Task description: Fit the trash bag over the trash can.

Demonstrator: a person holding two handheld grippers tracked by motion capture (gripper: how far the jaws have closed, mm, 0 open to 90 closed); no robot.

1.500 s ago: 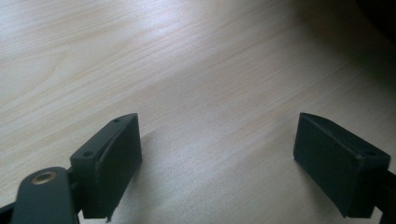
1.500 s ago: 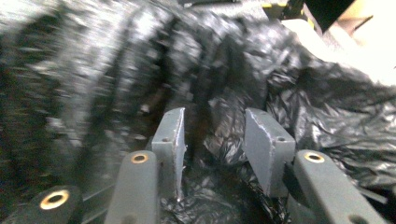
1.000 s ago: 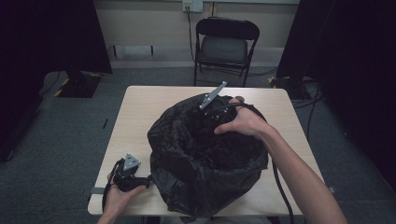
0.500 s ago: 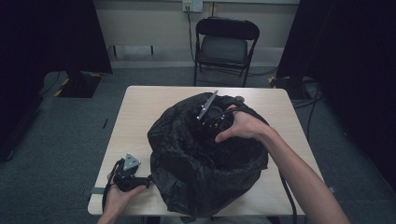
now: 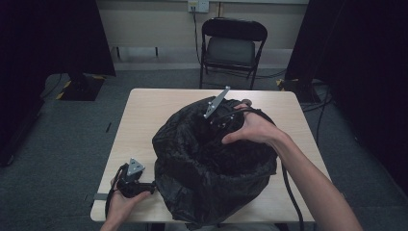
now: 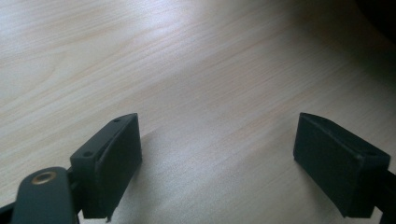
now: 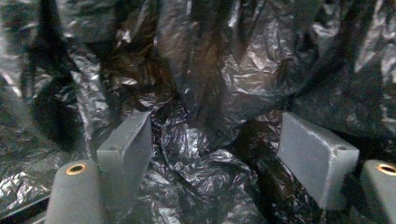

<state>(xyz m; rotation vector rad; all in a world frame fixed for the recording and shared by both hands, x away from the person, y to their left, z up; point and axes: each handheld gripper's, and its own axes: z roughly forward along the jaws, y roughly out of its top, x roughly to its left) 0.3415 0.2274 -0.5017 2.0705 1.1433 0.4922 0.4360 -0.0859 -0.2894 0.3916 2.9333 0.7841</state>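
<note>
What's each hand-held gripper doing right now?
Left hand-held gripper: open, empty, over the table.
Right hand-held gripper: open, jaws just been opening, inside the bag, gripping nothing.

1. A rectangular table with a pale, light-wood top (image 5: 159, 108) stands on a grey carpeted floor (image 5: 72, 144).
2. A large, crumpled black plastic bag (image 5: 211, 178) lies directly on the tabletop, with its mouth open upward. It covers the middle and reaches over the near edge.
3. The far strip and the left side of the top are bare.
4. In the left gripper view, the bare wood grain (image 6: 187, 70) runs slantwise, with a dark shadow at the upper right corner.
</note>
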